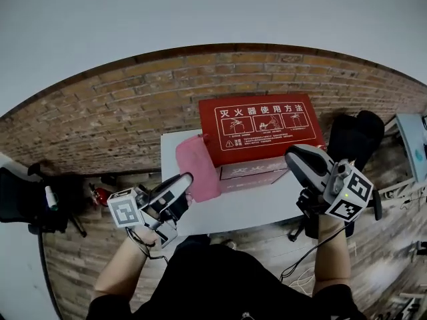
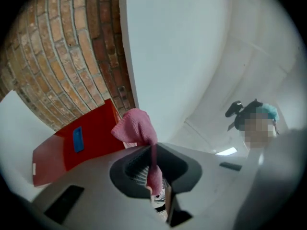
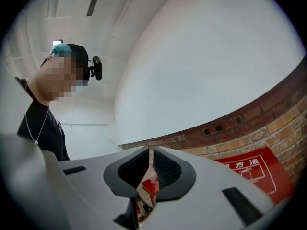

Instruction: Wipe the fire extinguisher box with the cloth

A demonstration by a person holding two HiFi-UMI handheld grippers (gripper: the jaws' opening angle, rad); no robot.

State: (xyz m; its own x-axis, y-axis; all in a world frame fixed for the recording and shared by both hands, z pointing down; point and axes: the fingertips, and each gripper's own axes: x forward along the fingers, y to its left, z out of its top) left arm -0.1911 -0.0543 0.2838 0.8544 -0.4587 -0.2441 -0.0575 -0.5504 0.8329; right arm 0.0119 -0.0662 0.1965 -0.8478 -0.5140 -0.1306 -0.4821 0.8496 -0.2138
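The red fire extinguisher box (image 1: 260, 135) stands on a white table (image 1: 253, 209) against the brick wall, its lid printed with white instructions. A pink cloth (image 1: 197, 165) hangs at the box's left end, and my left gripper (image 1: 187, 180) is shut on its lower corner. In the left gripper view the cloth (image 2: 136, 128) rises out of the left gripper (image 2: 152, 150), with the red box (image 2: 81, 143) beyond it to the left. My right gripper (image 1: 300, 155) hovers at the box's right front corner, shut with nothing in it. In the right gripper view the right gripper (image 3: 151, 152) shows only a thin slit, and the box (image 3: 254, 171) lies at the lower right.
A brick wall (image 1: 133, 105) runs behind the table. On the wooden floor at left are a small red extinguisher (image 1: 100, 193) and black gear (image 1: 33, 202). A black bag or chair (image 1: 353, 139) stands to the right of the table. Cables trail near my feet.
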